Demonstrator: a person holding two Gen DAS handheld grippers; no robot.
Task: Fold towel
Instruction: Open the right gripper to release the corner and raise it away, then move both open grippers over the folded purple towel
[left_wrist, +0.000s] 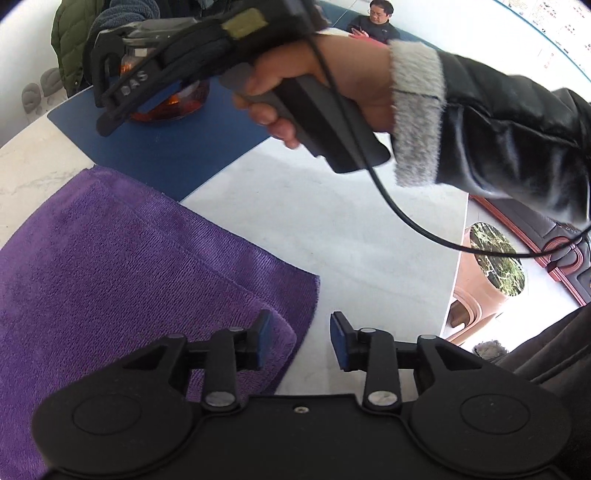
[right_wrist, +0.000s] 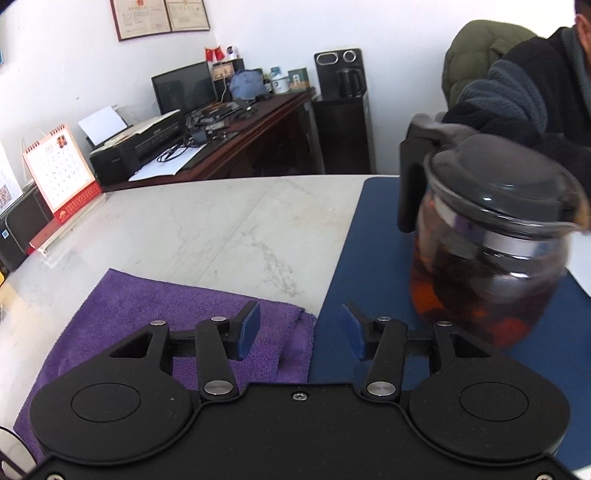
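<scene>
Left wrist view: left gripper (left_wrist: 301, 341) spread wide, nothing held, above near-right corner of purple towel (left_wrist: 110, 266), seen already doubled.

Right wrist view: right gripper (right_wrist: 299, 330) spread, empty, over towel's far-right corner beside blue mat (right_wrist: 354, 240). Regrasp of corners judged needed next.

Glass teapot (right_wrist: 491, 240) crowds the blue mat (right_wrist: 354, 251) beside the towel (right_wrist: 147, 306).
</scene>
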